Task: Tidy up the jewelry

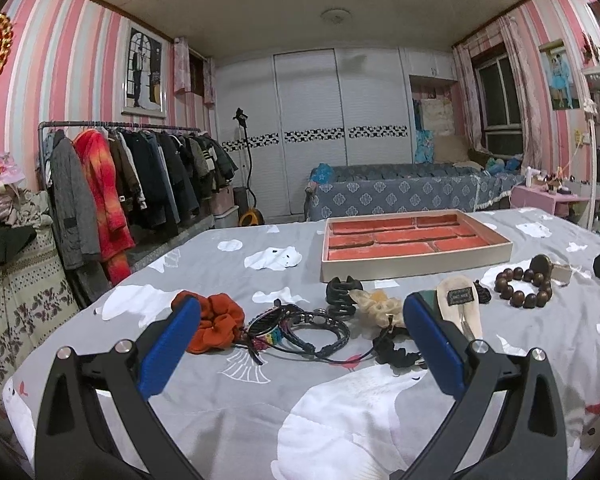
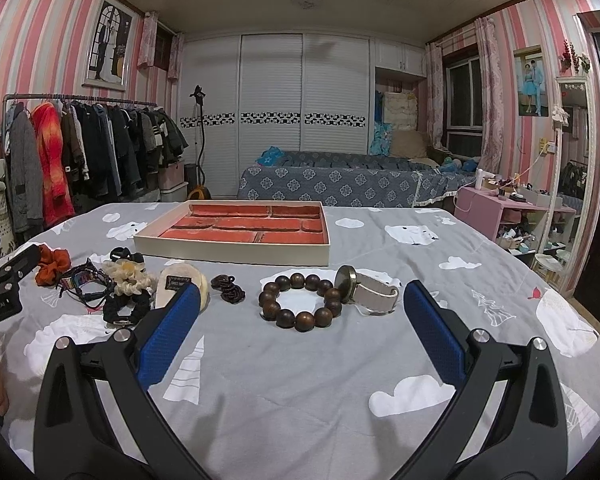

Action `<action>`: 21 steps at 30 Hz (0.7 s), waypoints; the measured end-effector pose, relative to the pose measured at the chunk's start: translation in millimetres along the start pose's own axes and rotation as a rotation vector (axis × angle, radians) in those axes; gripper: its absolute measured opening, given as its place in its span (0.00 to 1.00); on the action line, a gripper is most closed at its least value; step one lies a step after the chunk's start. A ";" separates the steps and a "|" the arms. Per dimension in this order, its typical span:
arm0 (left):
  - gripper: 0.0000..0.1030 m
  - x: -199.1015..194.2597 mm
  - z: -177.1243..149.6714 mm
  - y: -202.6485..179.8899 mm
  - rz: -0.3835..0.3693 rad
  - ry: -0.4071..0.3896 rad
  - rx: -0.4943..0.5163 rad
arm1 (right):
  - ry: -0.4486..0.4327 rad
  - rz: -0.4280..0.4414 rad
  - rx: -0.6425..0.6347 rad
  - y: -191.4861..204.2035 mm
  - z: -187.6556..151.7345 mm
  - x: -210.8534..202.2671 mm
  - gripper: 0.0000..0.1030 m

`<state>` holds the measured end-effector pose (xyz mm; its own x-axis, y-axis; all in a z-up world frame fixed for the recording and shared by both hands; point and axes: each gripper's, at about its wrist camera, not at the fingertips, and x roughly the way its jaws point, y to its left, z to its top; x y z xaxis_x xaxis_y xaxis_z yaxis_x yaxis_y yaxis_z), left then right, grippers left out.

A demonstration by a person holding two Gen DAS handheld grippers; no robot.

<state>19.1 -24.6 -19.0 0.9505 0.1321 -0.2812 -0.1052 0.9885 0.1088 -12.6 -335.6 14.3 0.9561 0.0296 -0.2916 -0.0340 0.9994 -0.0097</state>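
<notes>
- While both tools hang just above the bedspread, the right gripper (image 2: 300, 312) has its blue-padded fingers (image 2: 168, 332) spread wide with nothing between them; the left gripper (image 1: 300, 320) is likewise spread and empty.
- Straight ahead of the right gripper, roughly centred in its gap, lies the dark brown wooden bead bracelet (image 2: 300, 302), flat as a ring, so it has no real long axis.
- Touching that ring on its right is the white-strapped watch with a brass round case (image 2: 366, 286), its strap running left to right.
- Judged from both views, the right hand is the nearer one for these two; in the left view the beads (image 1: 524, 286) sit well off to the right.
- Ahead of the left gripper lies a cluster: a rust-orange fabric scrunchie (image 1: 212, 326), braided cord bracelets (image 1: 300, 330), a cream scrunchie (image 1: 376, 304) and a black scrunchie (image 1: 400, 350).
- Beyond everything stands the shallow cream box with red velvet compartments (image 2: 236, 254), all seemingly empty.
- A grey bedspread printed with white bears (image 2: 300, 380) carries it all.
- Further out are a clothes rack (image 2: 80, 148) and pink-striped walls.
</notes>
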 end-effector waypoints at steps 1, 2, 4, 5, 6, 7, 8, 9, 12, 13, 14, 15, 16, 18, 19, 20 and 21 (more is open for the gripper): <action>0.96 1.3 0.2 -2.1 -0.003 0.007 0.012 | -0.002 -0.005 0.003 -0.5 0.1 -0.3 0.96; 0.96 2.2 -0.1 -3.8 -0.006 0.014 0.021 | -0.003 -0.007 0.007 -1.7 0.2 -0.7 0.96; 0.96 5.9 0.4 -6.0 -0.022 0.031 0.032 | -0.001 -0.007 0.011 -2.8 0.8 -0.5 0.96; 0.96 7.8 0.8 -6.1 -0.035 0.040 0.030 | 0.002 -0.005 0.014 -3.6 1.3 0.0 0.96; 0.96 8.7 1.0 -6.0 -0.043 0.044 0.027 | 0.006 -0.002 0.016 -4.3 1.6 0.8 0.96; 0.96 10.3 1.7 -5.5 -0.051 0.051 0.023 | 0.008 -0.001 0.016 -4.0 1.6 1.2 0.96; 0.96 11.8 2.6 -4.6 -0.054 0.056 0.018 | 0.011 -0.001 0.015 -4.4 2.1 1.8 0.96; 0.96 13.7 3.7 -4.0 -0.059 0.064 0.014 | 0.011 -0.001 0.014 -3.8 1.9 1.8 0.96; 0.96 14.6 6.4 -3.9 -0.058 0.070 0.002 | 0.012 -0.001 0.001 -1.6 2.7 1.5 0.96; 0.96 15.0 7.3 -3.4 -0.058 0.071 -0.002 | 0.009 -0.003 -0.007 -0.7 3.1 1.0 0.96; 0.96 14.6 7.9 -4.0 -0.059 0.072 -0.006 | 0.008 -0.002 -0.013 0.0 3.4 0.8 0.96; 0.96 14.9 8.3 -3.5 -0.060 0.073 -0.011 | 0.008 -0.003 -0.018 0.7 3.8 0.8 0.96; 0.96 15.5 8.7 -1.4 -0.062 0.075 -0.026 | 0.008 -0.003 -0.021 0.9 4.4 0.7 0.96; 0.96 15.3 9.3 -0.4 -0.068 0.078 -0.039 | 0.012 0.001 -0.023 0.3 5.9 0.6 0.96; 0.96 15.5 9.7 0.4 -0.066 0.079 -0.040 | 0.012 0.002 -0.022 -0.6 6.9 0.0 0.96; 0.96 15.4 10.1 0.4 -0.065 0.080 -0.041 | 0.008 0.002 -0.024 -1.3 7.8 -0.8 0.96; 0.96 15.3 10.8 0.6 -0.065 0.079 -0.042 | 0.003 0.000 -0.027 -0.8 8.5 -0.9 0.96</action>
<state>36.7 -22.8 -13.0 0.9298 0.0709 -0.3611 -0.0573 0.9972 0.0483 -11.0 -336.3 22.7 0.9551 0.0293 -0.2949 -0.0416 0.9985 -0.0353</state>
